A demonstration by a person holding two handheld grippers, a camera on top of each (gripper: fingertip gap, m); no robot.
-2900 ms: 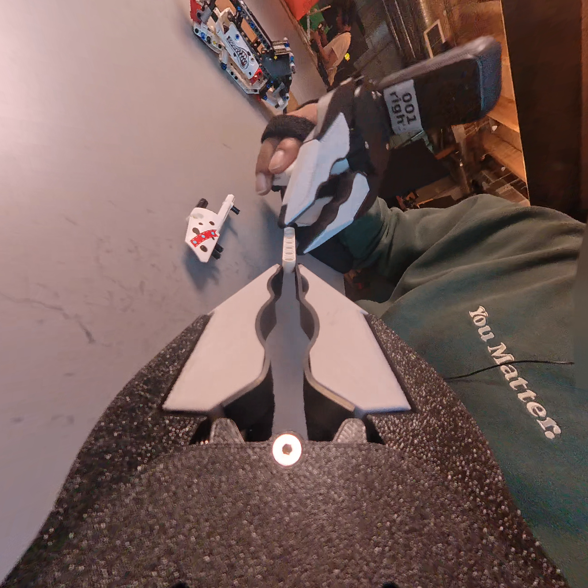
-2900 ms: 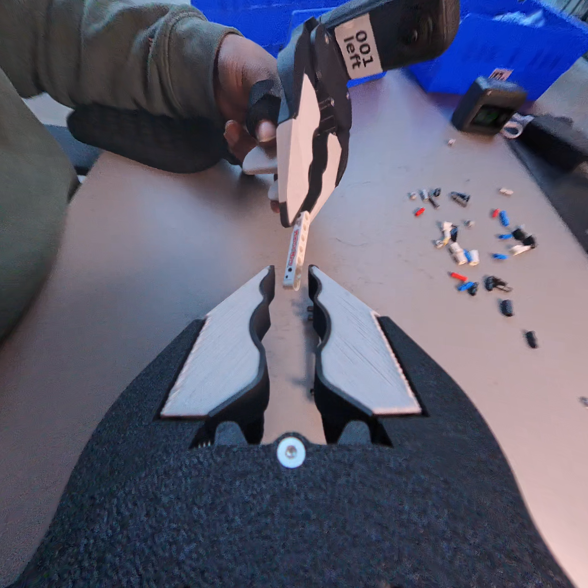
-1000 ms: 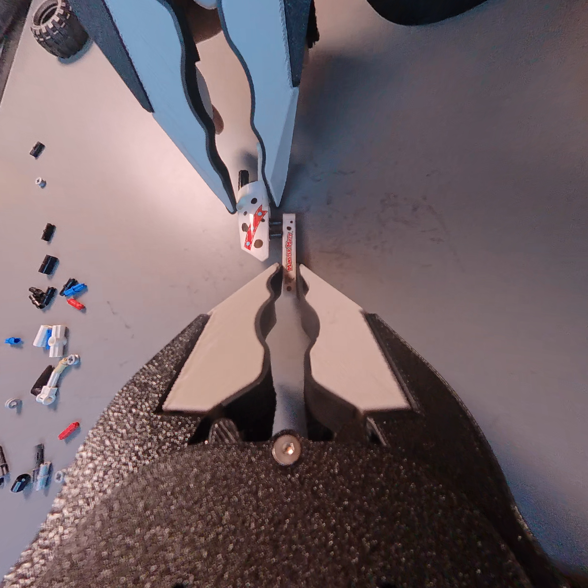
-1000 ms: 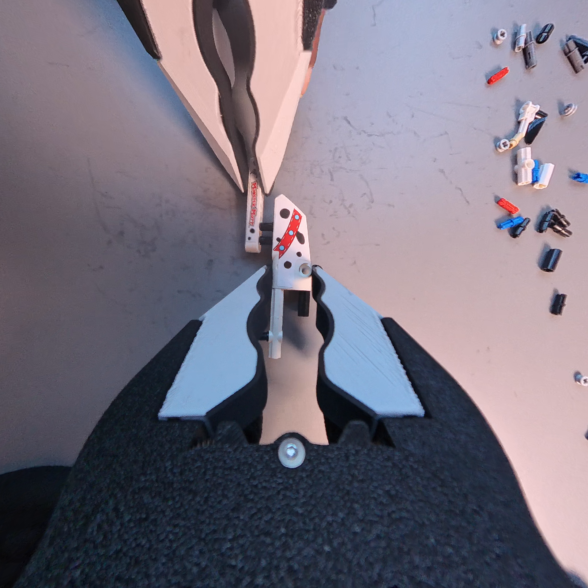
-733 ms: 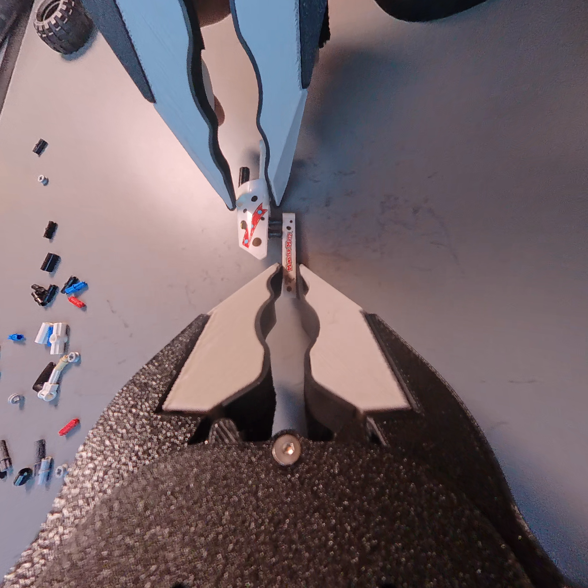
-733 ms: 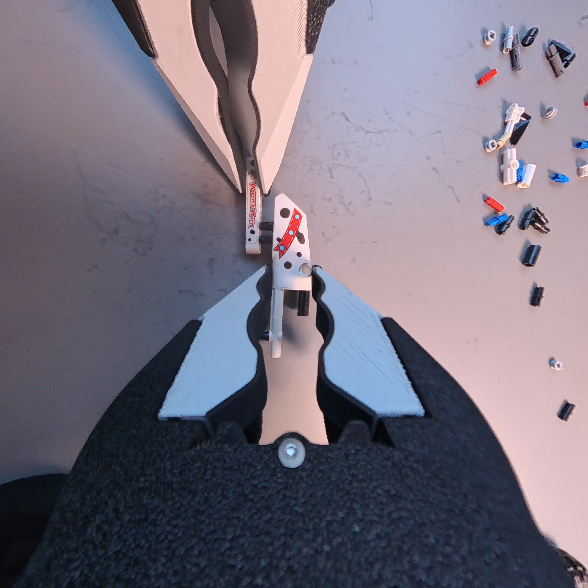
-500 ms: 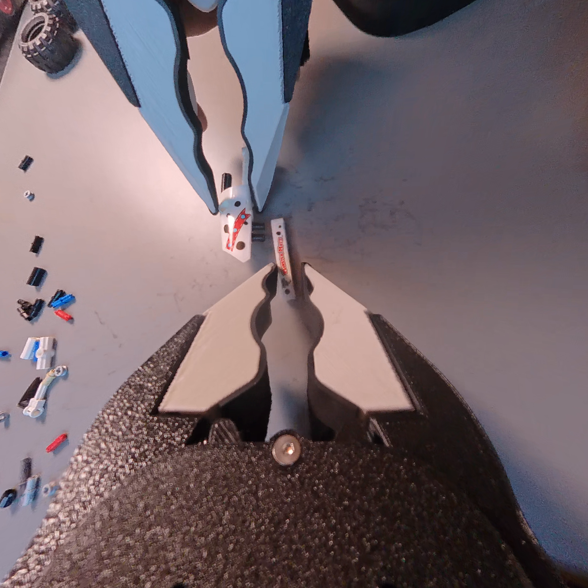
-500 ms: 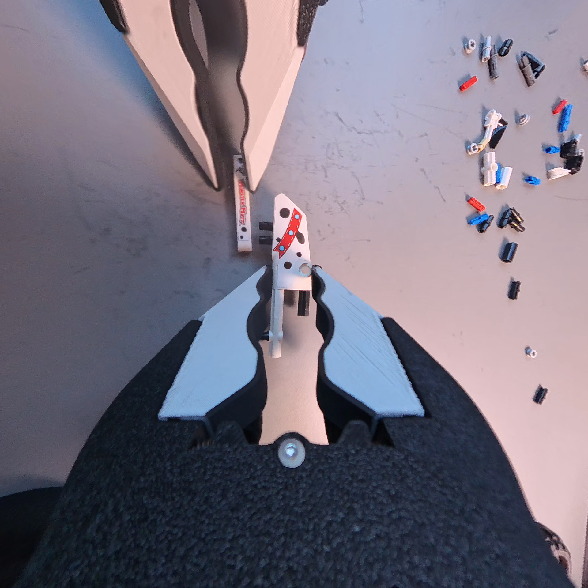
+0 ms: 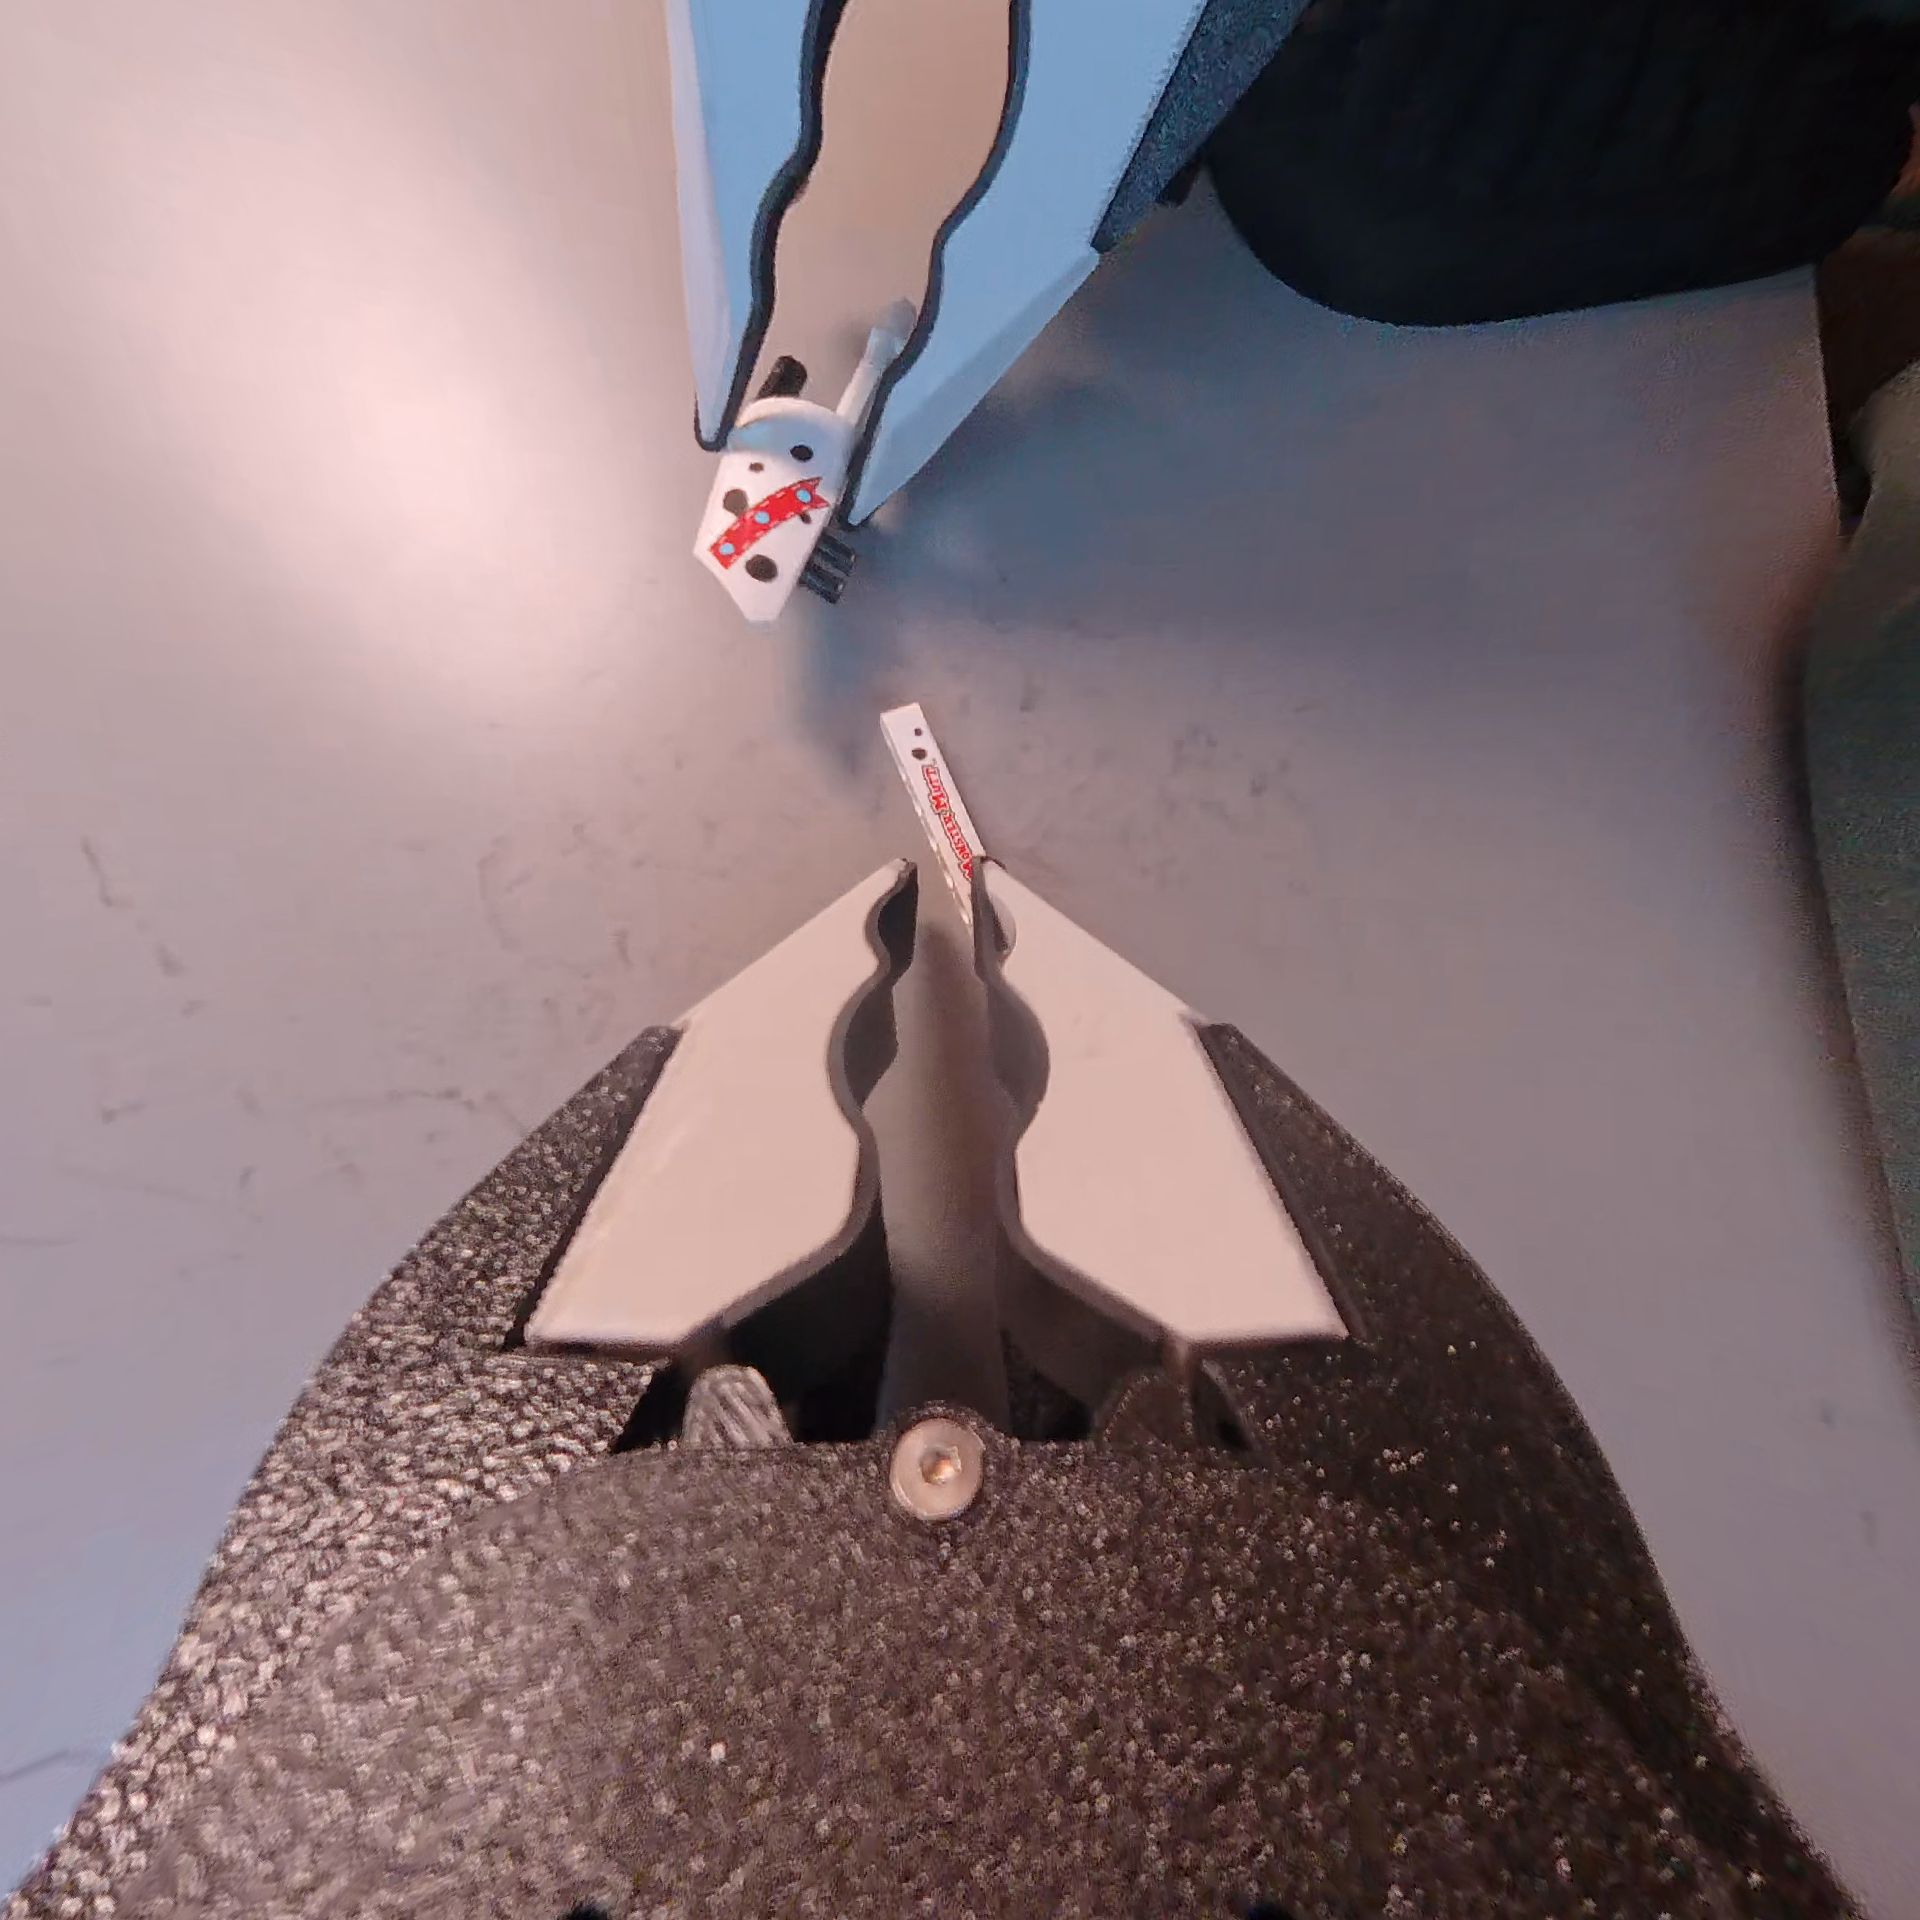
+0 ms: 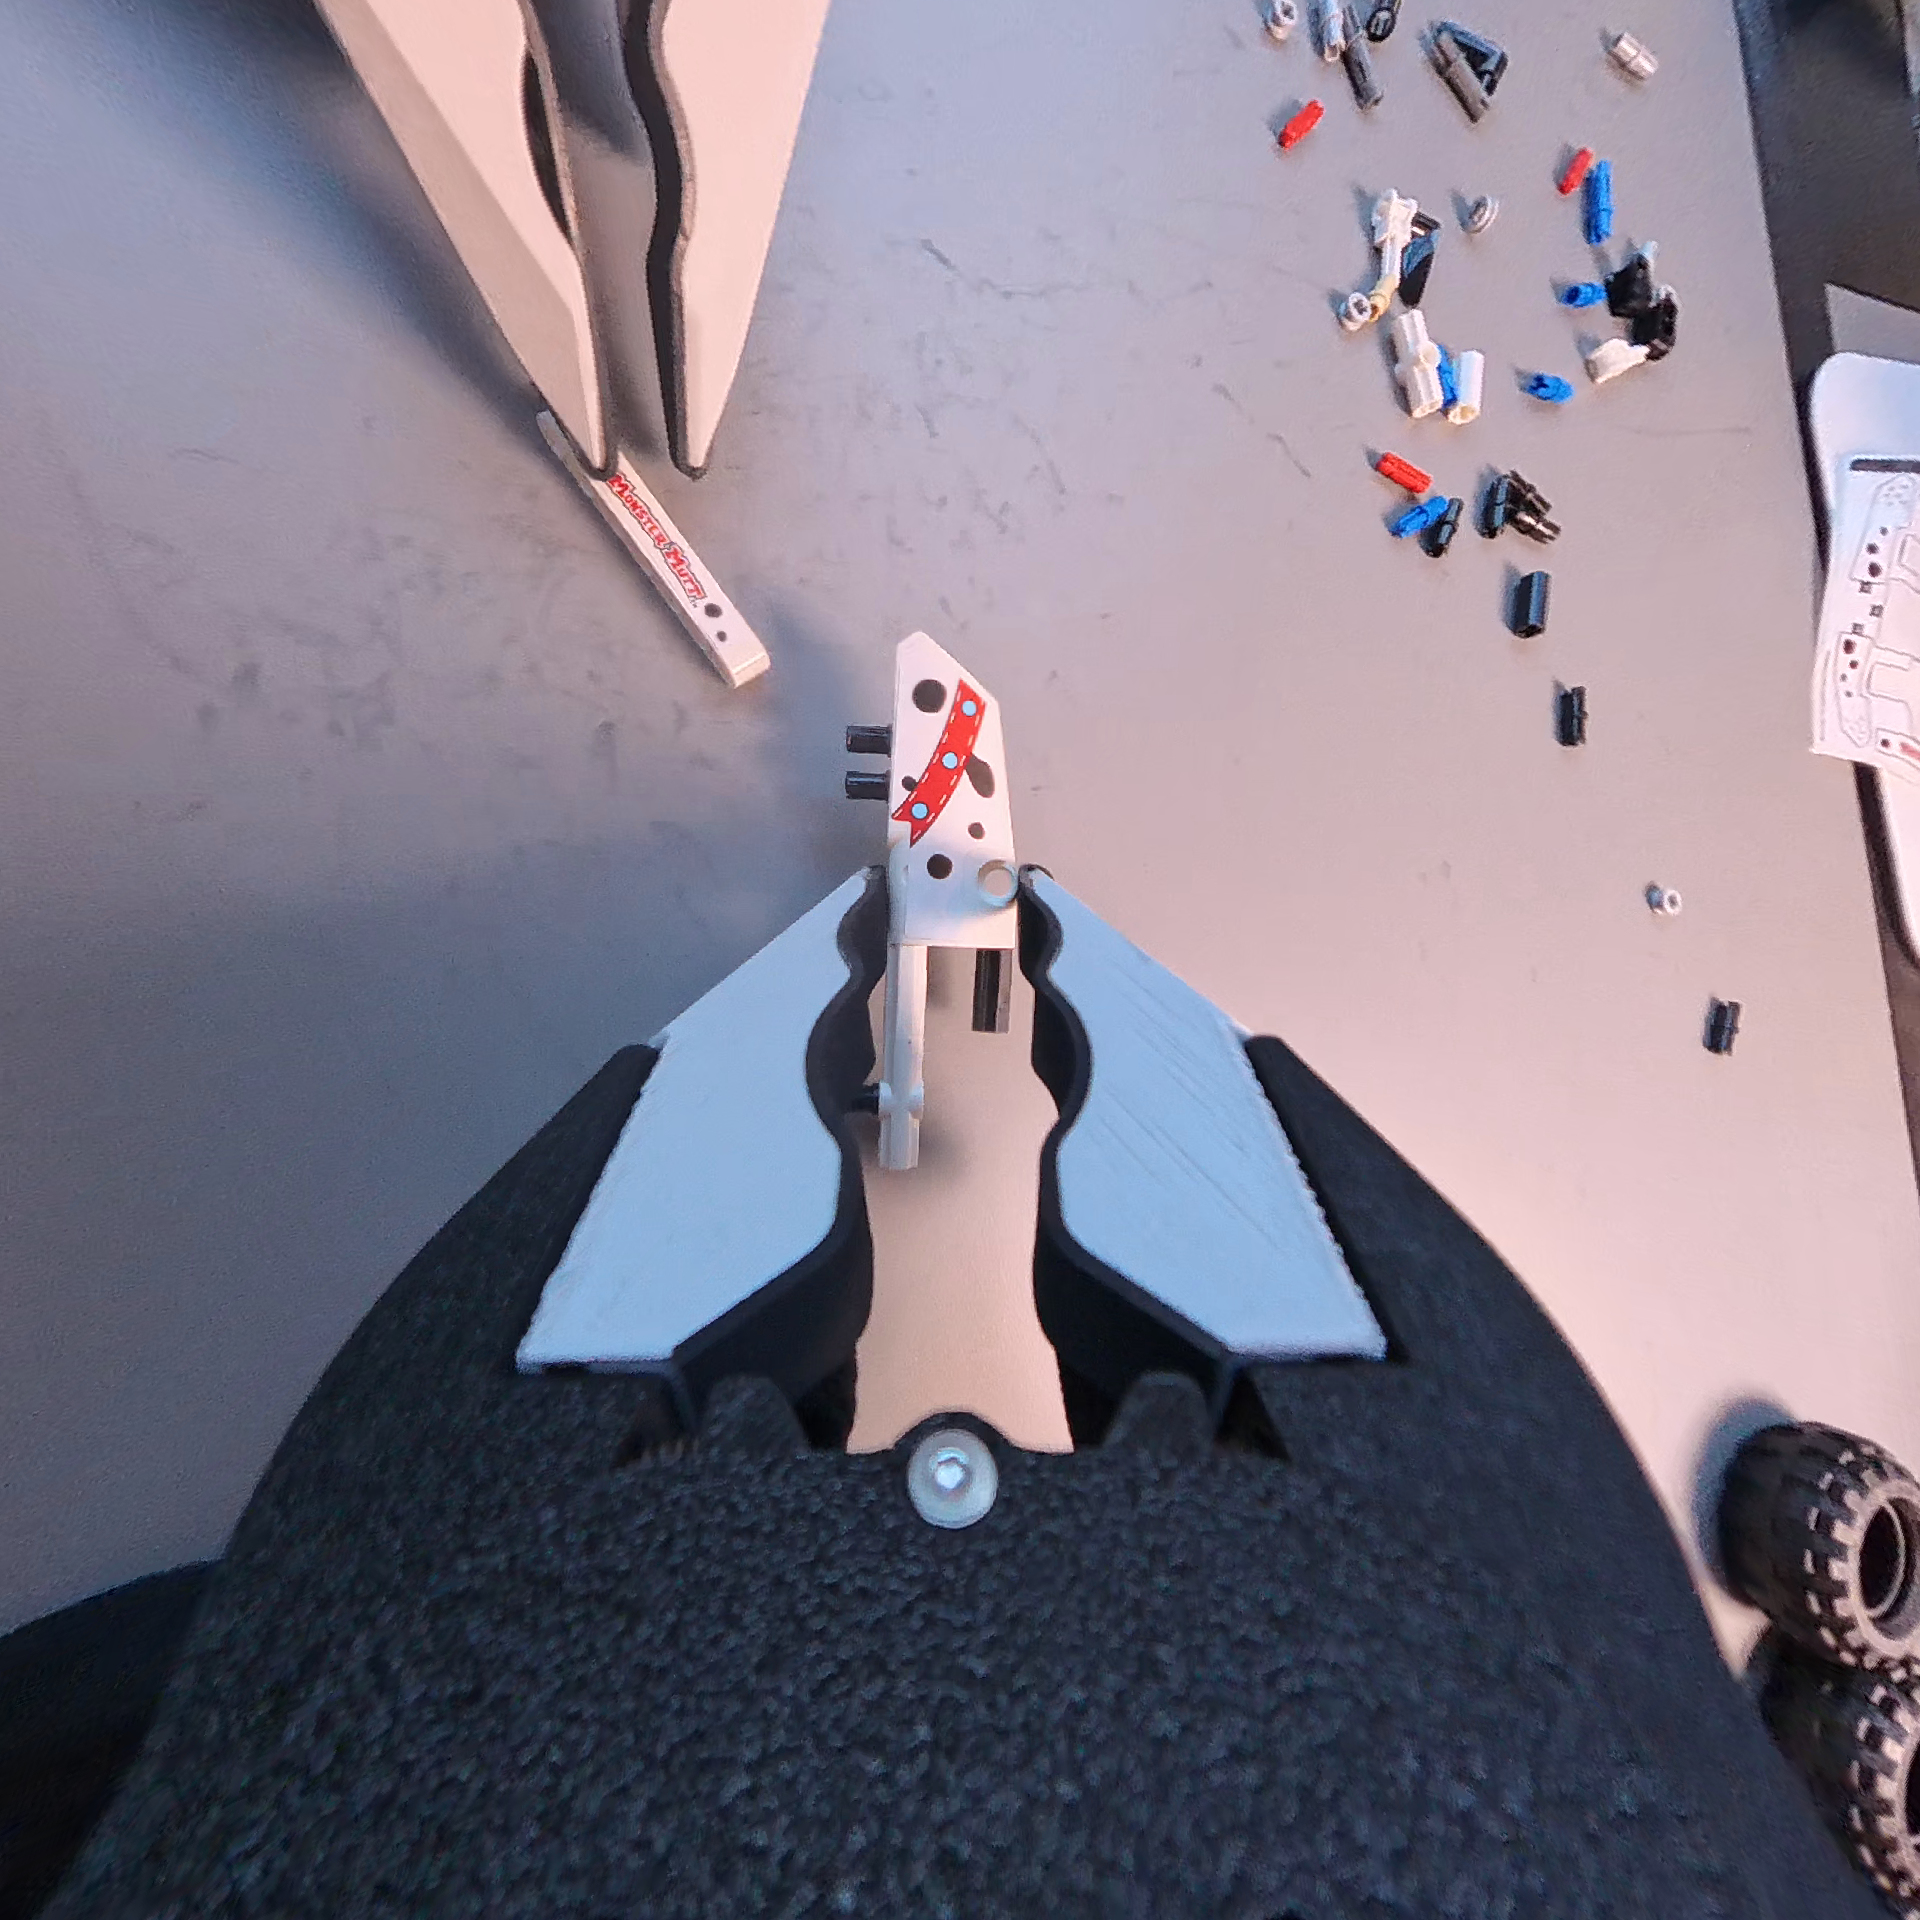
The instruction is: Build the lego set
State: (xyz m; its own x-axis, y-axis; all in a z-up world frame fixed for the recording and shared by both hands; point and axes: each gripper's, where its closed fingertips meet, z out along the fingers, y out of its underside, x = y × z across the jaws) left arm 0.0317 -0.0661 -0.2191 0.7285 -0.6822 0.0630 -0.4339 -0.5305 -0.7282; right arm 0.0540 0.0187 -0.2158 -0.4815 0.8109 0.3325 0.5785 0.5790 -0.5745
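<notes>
My right gripper (image 10: 945,883) is shut on a white panel (image 10: 951,769) with a red ribbon sticker and black spots. Two black pins (image 10: 864,761) stick out of the panel's left side. In the left wrist view the right gripper (image 9: 790,473) and the panel (image 9: 764,530) show at the top. A white beam with red lettering (image 9: 940,805) lies slanted on the grey table (image 9: 312,727), one end against one finger of my left gripper (image 9: 948,878). The left jaws stand slightly apart and do not clamp it. The beam (image 10: 665,561) is apart from the pins.
Several small red, blue, black and white pieces (image 10: 1455,343) are scattered at the right. Black tyres (image 10: 1839,1558) sit at the lower right. A printed sheet (image 10: 1870,582) lies at the right edge. A green sleeve (image 9: 1870,883) is at the right. Some 9 centimetres of space lies between my two pairs of fingers.
The beam, held against the panel's pins a second ago, has come away from them and tilted. The left jaws have opened a little. The two grippers have drawn apart.
</notes>
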